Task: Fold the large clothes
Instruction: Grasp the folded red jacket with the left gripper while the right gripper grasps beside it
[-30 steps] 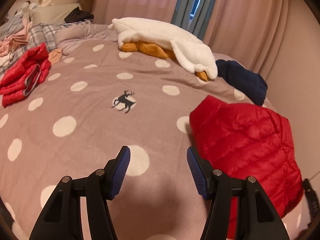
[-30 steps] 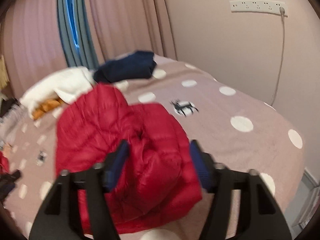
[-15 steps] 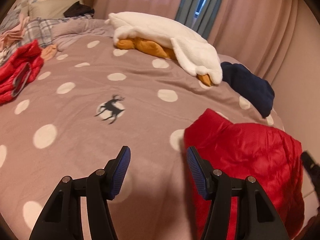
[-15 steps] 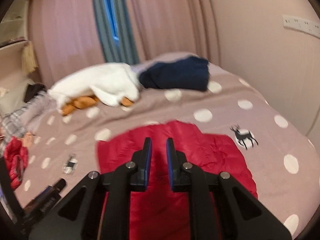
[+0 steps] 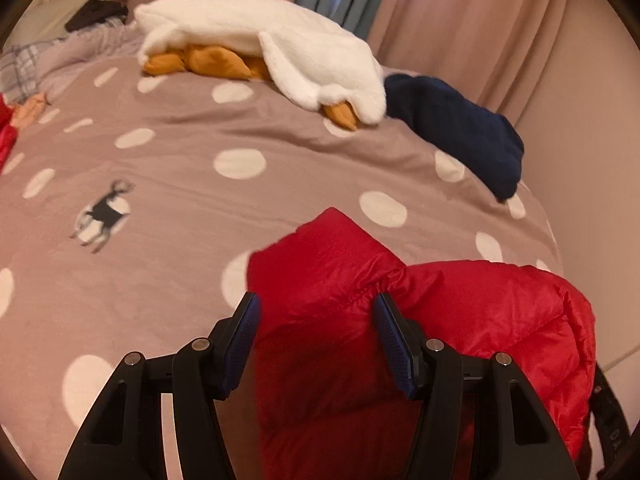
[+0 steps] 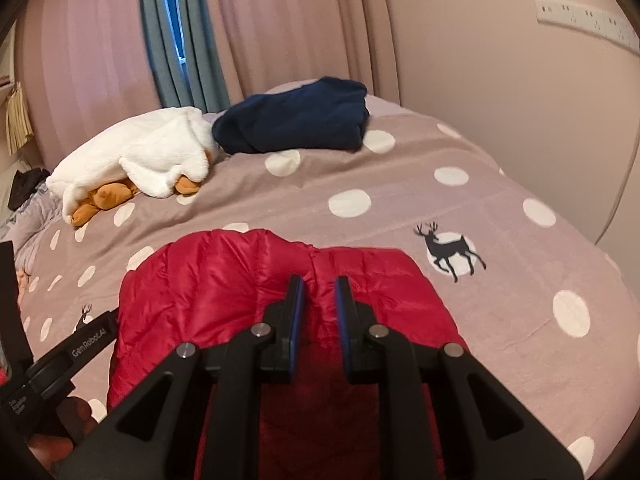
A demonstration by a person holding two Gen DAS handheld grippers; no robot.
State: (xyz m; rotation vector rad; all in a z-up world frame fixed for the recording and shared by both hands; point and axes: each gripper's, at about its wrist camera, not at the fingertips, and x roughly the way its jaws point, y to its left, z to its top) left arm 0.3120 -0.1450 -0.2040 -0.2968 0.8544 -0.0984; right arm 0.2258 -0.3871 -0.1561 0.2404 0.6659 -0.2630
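A red puffer jacket (image 5: pixel 480 312) lies spread on the dotted mauve bed cover (image 5: pixel 160 184) near the bed's right side. My left gripper (image 5: pixel 316 312) is open and low over the jacket's left corner. Red fabric fills the gap between its blue pads, and a crease runs up to the right pad. In the right wrist view the same jacket (image 6: pixel 200 292) lies straight ahead. My right gripper (image 6: pixel 320 280) has its jaws drawn close, shut on a thin ridge of the jacket's fabric near its far edge.
A white and orange plush toy (image 5: pixel 260 40) and a folded navy garment (image 5: pixel 460 132) lie at the far side of the bed. Curtains and a wall close off the back and right. Another red garment (image 5: pixel 6 136) shows at the left edge. A black tool handle (image 6: pixel 80 348) sits low on the left.
My left gripper has moved right, from over bare cover to over the jacket's corner. My right gripper's jaws went from wide around bunched jacket to nearly together, and the jacket now lies flatter.
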